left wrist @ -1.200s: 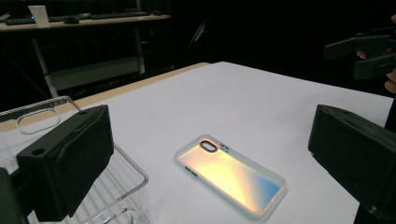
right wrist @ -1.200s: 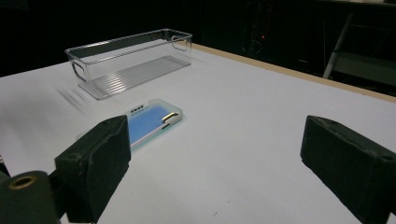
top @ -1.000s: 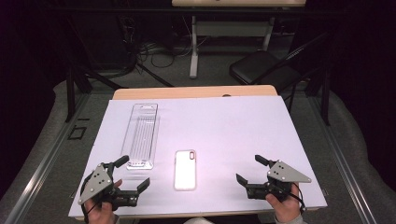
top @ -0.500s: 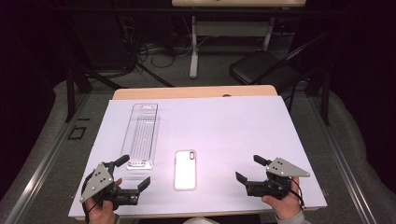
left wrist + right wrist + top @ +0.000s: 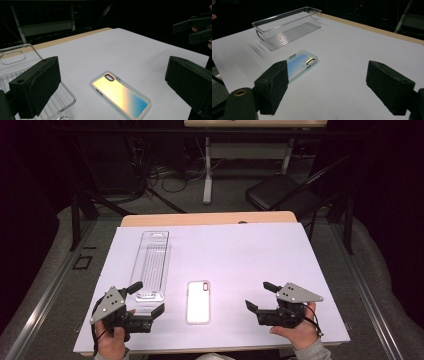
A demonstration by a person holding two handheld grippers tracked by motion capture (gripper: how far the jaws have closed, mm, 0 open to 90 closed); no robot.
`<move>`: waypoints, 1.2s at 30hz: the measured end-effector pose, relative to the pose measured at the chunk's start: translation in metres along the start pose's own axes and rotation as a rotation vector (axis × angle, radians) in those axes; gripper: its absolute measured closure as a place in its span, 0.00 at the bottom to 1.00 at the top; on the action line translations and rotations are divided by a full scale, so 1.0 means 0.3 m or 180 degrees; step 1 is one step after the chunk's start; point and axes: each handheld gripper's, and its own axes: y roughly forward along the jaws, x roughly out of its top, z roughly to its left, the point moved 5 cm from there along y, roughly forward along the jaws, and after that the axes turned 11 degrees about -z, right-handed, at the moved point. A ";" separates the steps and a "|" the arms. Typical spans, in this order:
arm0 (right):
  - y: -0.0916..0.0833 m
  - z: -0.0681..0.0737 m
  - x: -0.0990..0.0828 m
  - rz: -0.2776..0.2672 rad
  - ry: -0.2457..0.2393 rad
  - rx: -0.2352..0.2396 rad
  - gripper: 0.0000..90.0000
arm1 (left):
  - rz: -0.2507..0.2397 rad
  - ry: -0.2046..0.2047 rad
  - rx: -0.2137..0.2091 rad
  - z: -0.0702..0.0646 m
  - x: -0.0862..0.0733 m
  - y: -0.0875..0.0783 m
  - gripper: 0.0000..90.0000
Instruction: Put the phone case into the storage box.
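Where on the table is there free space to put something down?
The right half of the white sheet, from the phone case to the right edge and above the right gripper, is bare. So is the strip beyond the case. It is crowded near left, where the clear bin, left gripper and case sit close.

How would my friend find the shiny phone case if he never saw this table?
Look at the white table, at the near edge between the two grippers. The phone case lies flat there, just right of the long clear bin. It is small and solid with a rainbow sheen and a camera hole, while the bin is see-through and ribbed.
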 end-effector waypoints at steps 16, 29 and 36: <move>0.112 0.026 0.045 0.0179 -0.0137 0.0272 0.28 | 0.0290 -0.0343 -0.0055 0.038 0.022 0.109 0.00; 0.177 0.035 0.102 0.0257 -0.0221 0.0407 0.28 | 0.0368 -0.0423 -0.0075 0.050 0.082 0.196 0.00; 0.213 0.048 0.109 0.0335 -0.0298 0.0487 0.29 | 0.0413 -0.0410 -0.0057 0.060 0.110 0.241 0.00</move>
